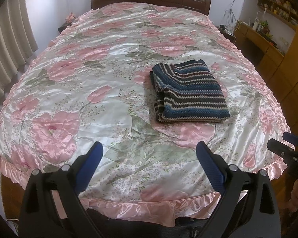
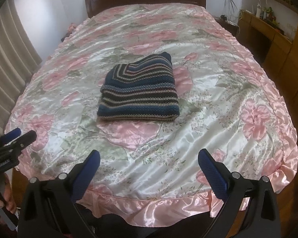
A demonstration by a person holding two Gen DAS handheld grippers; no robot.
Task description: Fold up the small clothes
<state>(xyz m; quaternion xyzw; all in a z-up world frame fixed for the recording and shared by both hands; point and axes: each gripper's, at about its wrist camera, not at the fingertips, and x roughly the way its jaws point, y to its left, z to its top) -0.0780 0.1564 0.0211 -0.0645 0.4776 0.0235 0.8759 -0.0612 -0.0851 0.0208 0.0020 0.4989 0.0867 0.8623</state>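
Both grippers, left gripper (image 1: 149, 148) and right gripper (image 2: 149, 156), are hovering with jaws apart over the bed (image 1: 113, 103). Ahead at one o'clock, a folded striped knit sweater (image 1: 188, 93) is lying; likely soft and floppy, best pinched at a near corner.

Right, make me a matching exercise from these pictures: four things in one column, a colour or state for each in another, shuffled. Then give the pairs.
Things:
1. striped knit garment
2. bedspread
3. headboard
4. left hand-held gripper

States:
A. dark brown wood
B. open, holding nothing
C. folded, lying on the bed
D. shiny, pink flowers

Pairs: 1-C, 2-D, 3-A, 4-B
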